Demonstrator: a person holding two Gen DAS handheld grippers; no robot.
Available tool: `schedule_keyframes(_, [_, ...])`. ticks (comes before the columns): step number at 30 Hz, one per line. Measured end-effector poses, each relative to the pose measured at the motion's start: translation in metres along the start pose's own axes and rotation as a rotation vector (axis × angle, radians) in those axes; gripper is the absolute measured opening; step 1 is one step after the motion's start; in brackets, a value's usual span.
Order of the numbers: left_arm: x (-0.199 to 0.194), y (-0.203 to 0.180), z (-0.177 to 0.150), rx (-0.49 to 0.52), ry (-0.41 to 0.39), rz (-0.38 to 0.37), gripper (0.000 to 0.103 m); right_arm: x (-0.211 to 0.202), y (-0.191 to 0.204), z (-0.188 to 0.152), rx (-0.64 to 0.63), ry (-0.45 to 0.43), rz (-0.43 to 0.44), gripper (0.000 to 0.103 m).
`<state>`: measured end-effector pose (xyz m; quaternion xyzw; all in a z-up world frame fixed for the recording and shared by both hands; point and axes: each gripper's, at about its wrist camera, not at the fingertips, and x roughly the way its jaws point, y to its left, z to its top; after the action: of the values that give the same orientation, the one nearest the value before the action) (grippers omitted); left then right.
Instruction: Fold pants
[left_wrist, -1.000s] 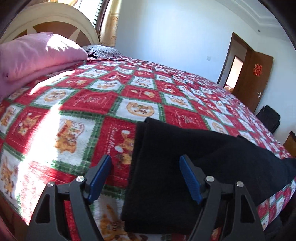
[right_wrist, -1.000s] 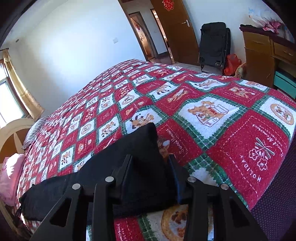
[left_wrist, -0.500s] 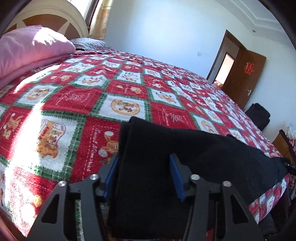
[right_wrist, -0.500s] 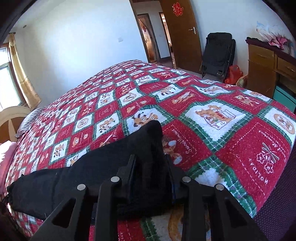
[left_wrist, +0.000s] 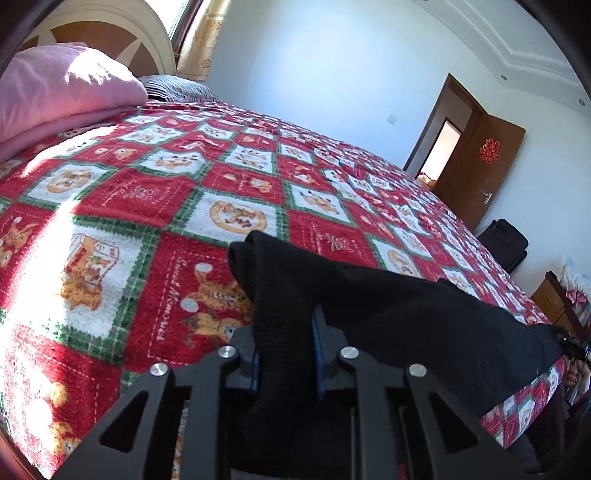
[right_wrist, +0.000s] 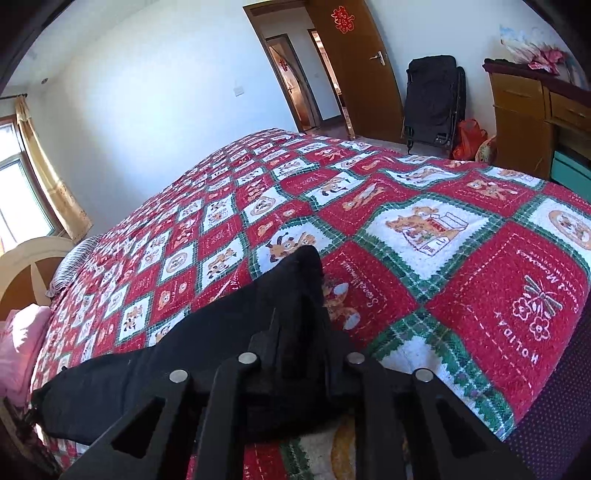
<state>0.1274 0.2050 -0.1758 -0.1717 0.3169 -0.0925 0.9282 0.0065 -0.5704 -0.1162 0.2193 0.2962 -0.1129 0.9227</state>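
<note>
both tongs closing on black pants (left_wrist: 388, 314); bedspread (right_wrist: 480, 295) reads "holiday".

Bright daylight comes through the window (right_wrist: 14, 184) and lays a glaring, washed-out patch across the bedspread (left_wrist: 44, 258) in the left wrist view. Both views are sharp at the middle, while fisheye bending curves the walls and dark vignetting fills the corners. The black pants (left_wrist: 388, 306) swallow all detail.

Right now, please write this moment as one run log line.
step: grip pants | left tool: closing on pants end | right tool: closing on other end | pants: on bed
</note>
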Motion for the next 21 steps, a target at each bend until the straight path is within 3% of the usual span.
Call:
schedule_keyframes(4, [-0.011,0.013,0.007,-0.080,-0.038,-0.025,0.021,-0.008,0.004,0.002,0.022,-0.008,0.045,0.012])
schedule_keyframes(9, [-0.024,0.034,0.018,-0.084,-0.078,0.038,0.021,-0.013,0.038,-0.007,-0.037,0.016,0.105,0.013])
schedule_keyframes(13, [-0.016,0.052,0.011,-0.103,-0.040,0.066,0.022,0.011,0.044,-0.024,-0.070,0.076,0.032,0.013])
schedule_keyframes(16, [-0.013,0.056,0.001,-0.111,-0.051,0.053,0.026,0.007,0.043,-0.024,-0.099,0.074,0.037,0.014])
schedule_keyframes(18, [-0.014,0.057,0.002,-0.122,-0.055,0.049,0.033,0.000,0.039,-0.022,-0.073,0.061,0.030,0.023])
schedule_keyframes(21, [-0.022,0.050,0.006,-0.082,-0.070,0.132,0.050,-0.016,0.036,-0.020,-0.062,0.010,-0.058,0.046])
